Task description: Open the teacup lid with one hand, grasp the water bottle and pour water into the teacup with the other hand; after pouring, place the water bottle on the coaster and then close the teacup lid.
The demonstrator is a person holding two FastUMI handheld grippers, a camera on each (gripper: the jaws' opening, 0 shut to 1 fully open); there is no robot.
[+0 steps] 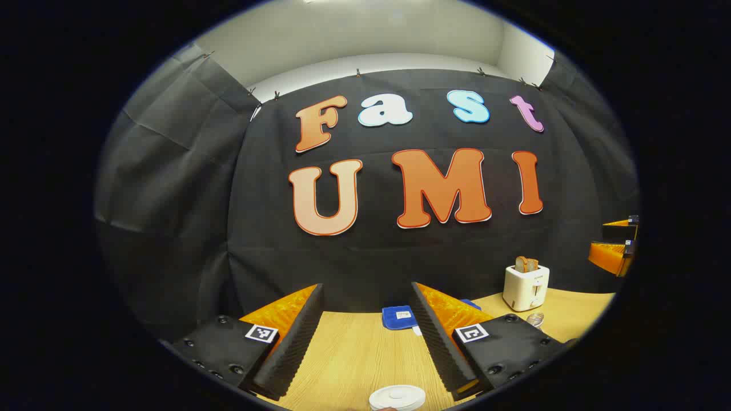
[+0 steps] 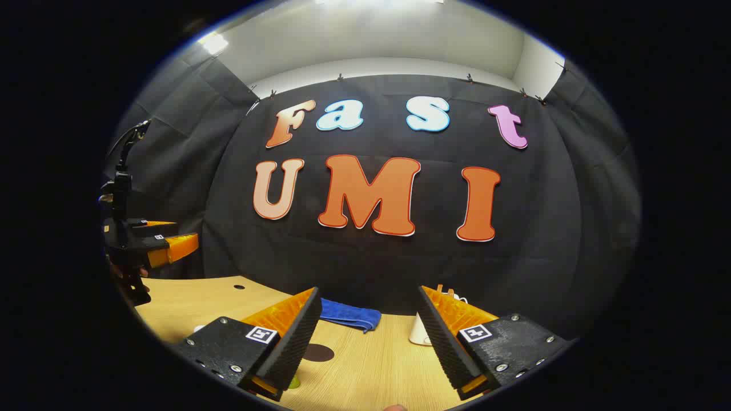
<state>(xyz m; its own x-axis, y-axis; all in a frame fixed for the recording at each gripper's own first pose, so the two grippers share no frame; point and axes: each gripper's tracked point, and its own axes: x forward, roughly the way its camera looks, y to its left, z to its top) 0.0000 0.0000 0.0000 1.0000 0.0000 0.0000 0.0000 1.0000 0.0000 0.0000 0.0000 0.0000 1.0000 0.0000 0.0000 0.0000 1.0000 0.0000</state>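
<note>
Overhead, the left gripper (image 1: 365, 337) hangs above the wooden bench (image 1: 354, 354) with its 2 fingers spread wide and nothing between them. Just below the gap, at the bottom edge of the left gripper view, sits the white teacup lid (image 1: 397, 397), round with a small knob, resting closed on the cup. Farther back on the bench lies a folded blue cloth (image 1: 398, 317), and to the right stands a white toaster (image 1: 526, 287) with a slice of bread in its slot. The clear top of the water bottle (image 1: 535, 319) peeks out just beside the right finger, in front of the toaster.

Likewise, the right gripper (image 2: 368, 342) is held open over the bench, its fingers apart and empty. Between them, close to the left finger, a dark round coaster (image 2: 317, 353) lies flat on the wood. The blue cloth shows behind it near the wall, and the toaster is partly hidden behind the right finger. At the far left of the right gripper view the left gripper appears again, held above the bench edge.
</note>
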